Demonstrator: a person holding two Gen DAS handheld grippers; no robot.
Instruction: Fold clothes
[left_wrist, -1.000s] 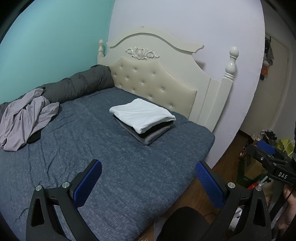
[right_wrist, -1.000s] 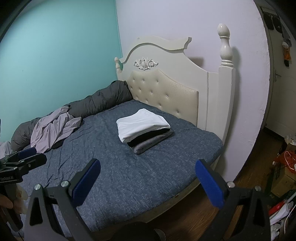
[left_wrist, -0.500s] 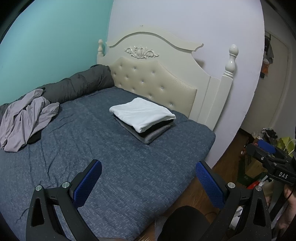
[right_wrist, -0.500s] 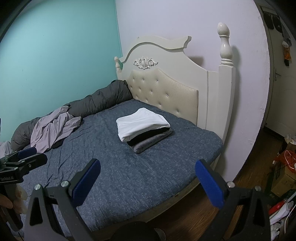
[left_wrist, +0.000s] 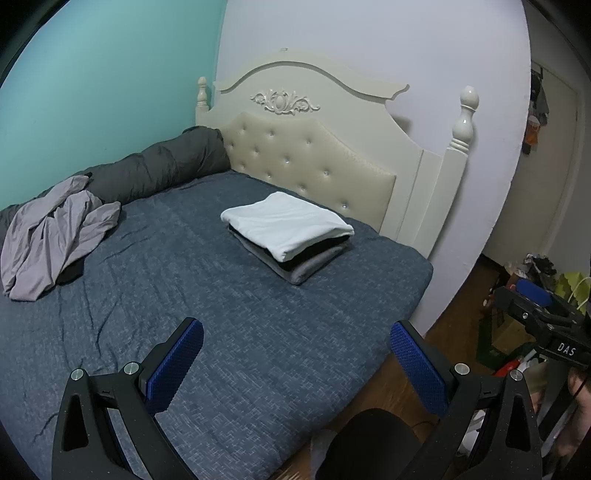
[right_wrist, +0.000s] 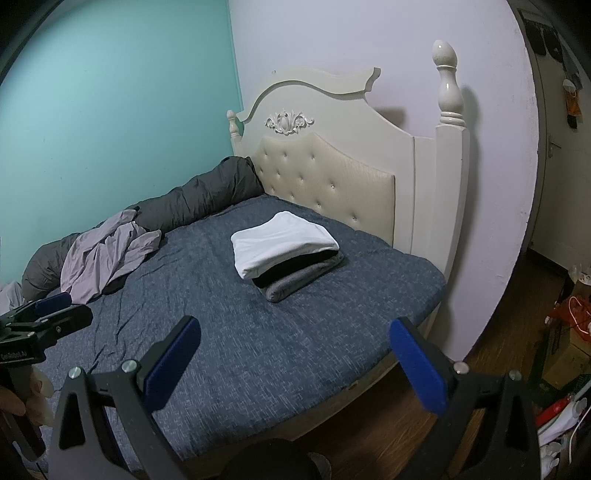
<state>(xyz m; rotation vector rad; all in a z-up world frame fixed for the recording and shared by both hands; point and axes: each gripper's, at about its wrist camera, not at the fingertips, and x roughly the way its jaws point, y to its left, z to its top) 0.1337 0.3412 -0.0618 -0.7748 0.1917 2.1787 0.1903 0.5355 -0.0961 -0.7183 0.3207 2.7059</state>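
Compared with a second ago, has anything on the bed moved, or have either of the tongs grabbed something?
Nothing visibly changed. The left tongs and right tongs hang open and empty above the bed, as before. The folded stack by the headboard and the crumpled lilac garment by the teal wall lie where they were.

left gripper (left_wrist: 295, 363): black frame, blue textured pads, silver screws
right gripper (right_wrist: 293, 363): same build; white "DAS" lettering on body
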